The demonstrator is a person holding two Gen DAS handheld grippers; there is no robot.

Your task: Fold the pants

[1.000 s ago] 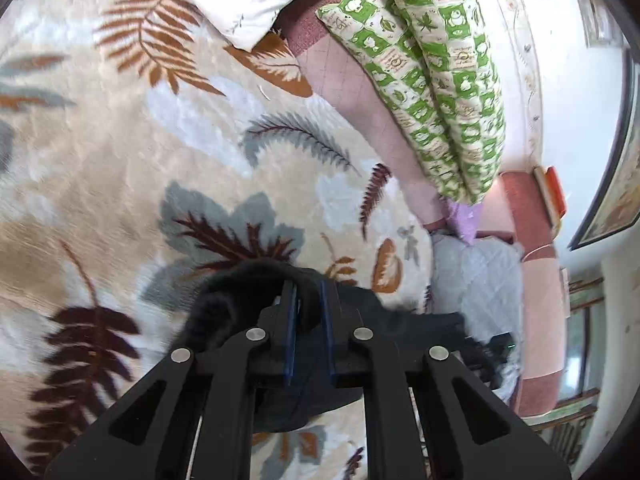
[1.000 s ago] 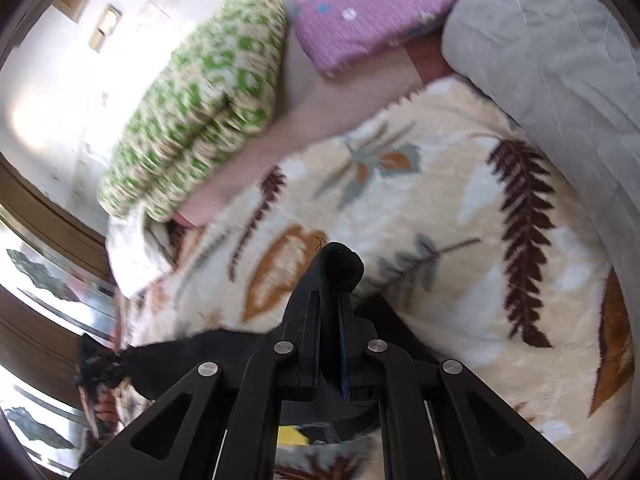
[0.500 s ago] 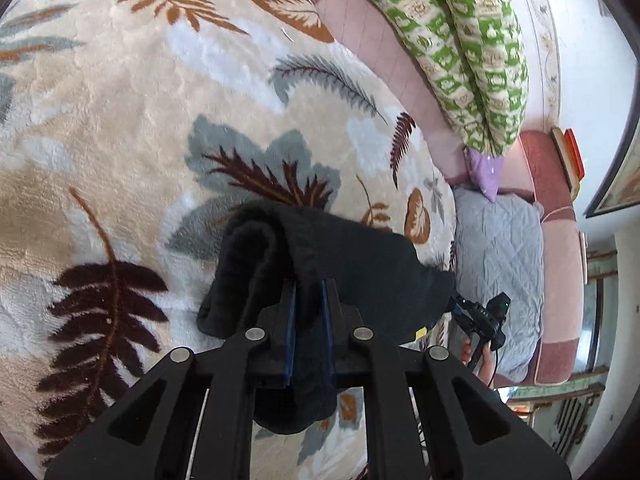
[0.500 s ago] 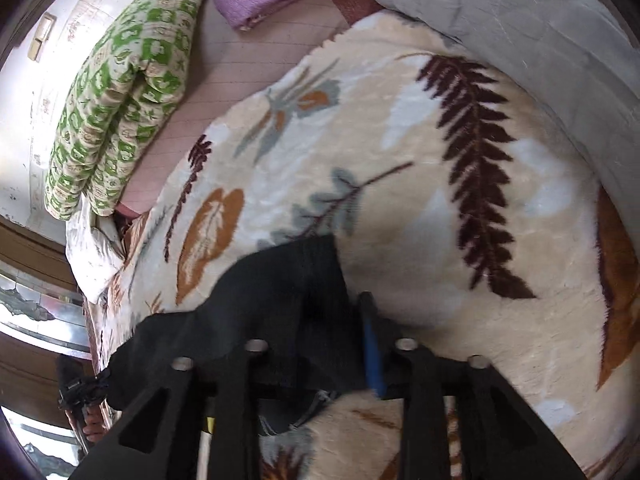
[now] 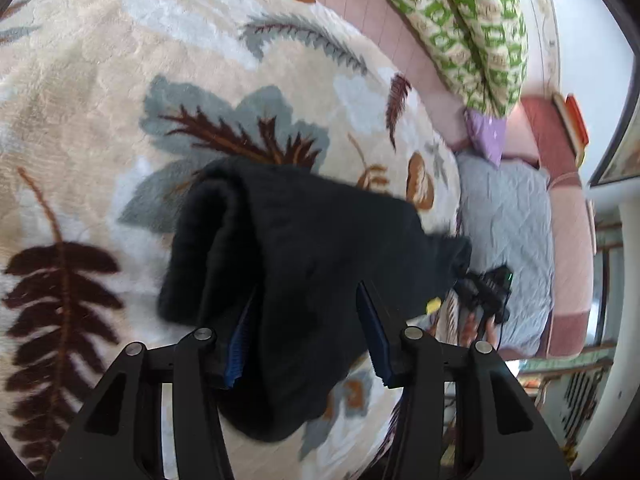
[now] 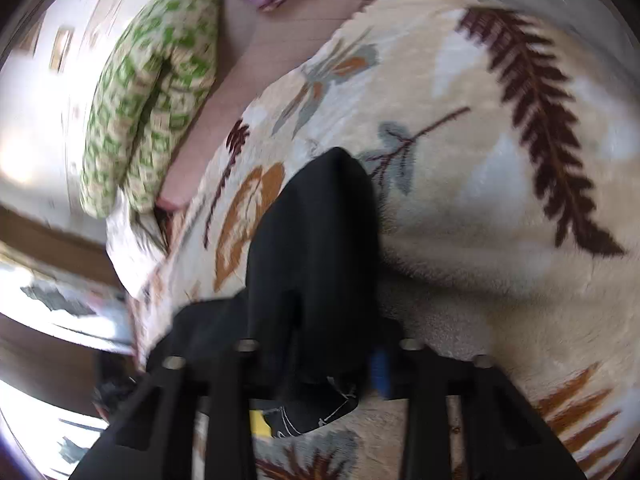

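Nearest me, my left gripper (image 5: 304,332) had just opened; its jaws stood apart around the black pants (image 5: 304,248), the blue pads clear of the cloth. My right gripper (image 6: 320,360) had just been narrowing its jaws with pants cloth between them; blur hid whether they pinched. The pants lay bunched on the leaf-patterned blanket (image 5: 100,120) covering the bed. They looked soft, thick and floppy, so I'd grip a folded edge. Farther off lay a green checked quilt (image 5: 472,28).

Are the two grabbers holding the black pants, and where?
The left gripper has just opened; the pants lie loose between its jaws. Whether the right gripper, just closing around the pants' folded edge, grips cannot be told.
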